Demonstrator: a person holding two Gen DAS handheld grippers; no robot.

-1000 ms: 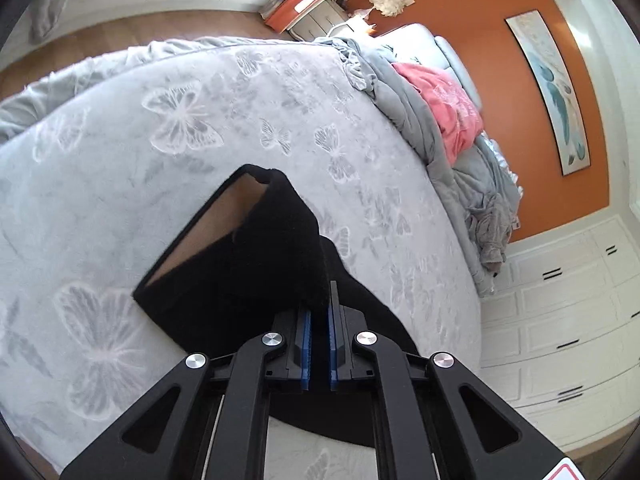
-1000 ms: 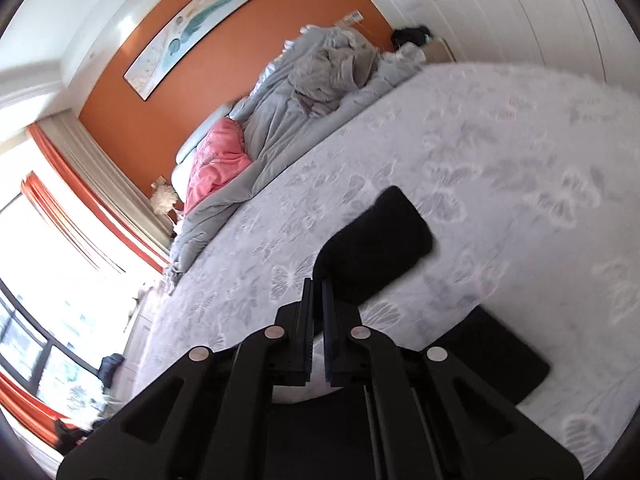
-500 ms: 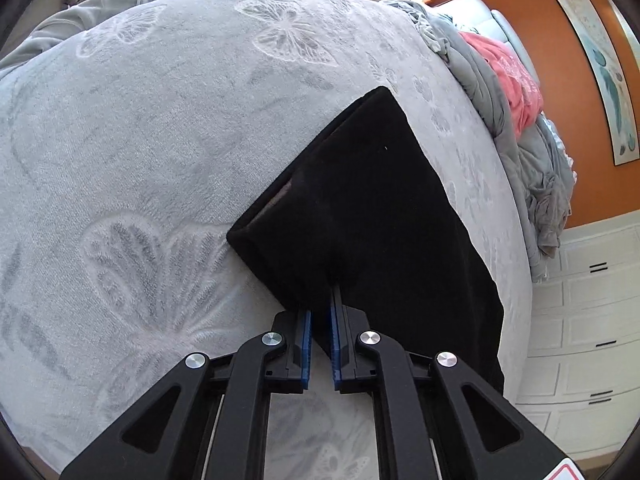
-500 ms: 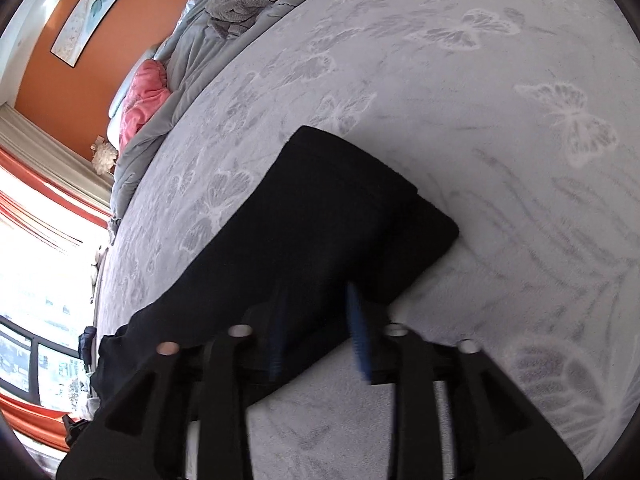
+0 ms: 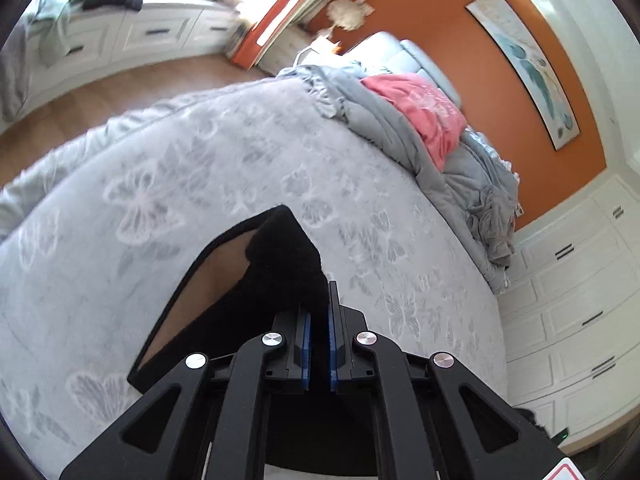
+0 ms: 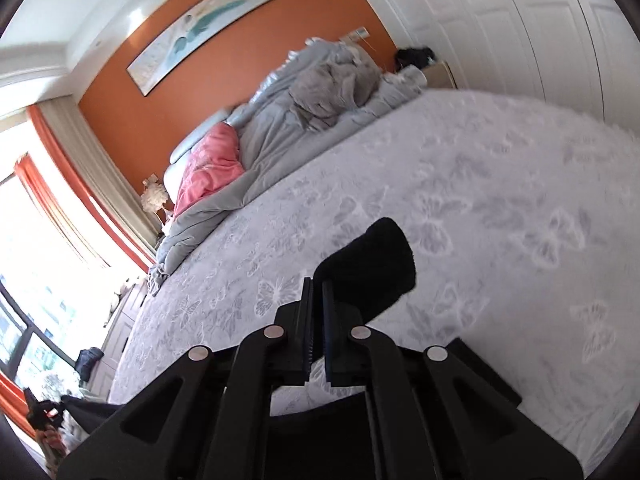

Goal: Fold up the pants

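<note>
Left gripper and right gripper are both clamping black pants, lifting them above the butterfly-patterned bedspread.

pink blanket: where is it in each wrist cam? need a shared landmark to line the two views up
Left wrist: pink blanket upper right of centre, on the grey duvet near the headboard.
Right wrist: pink blanket left of centre, at the left end of the grey duvet.
Shared landmark: the long feather painting on the orange wall.
</note>
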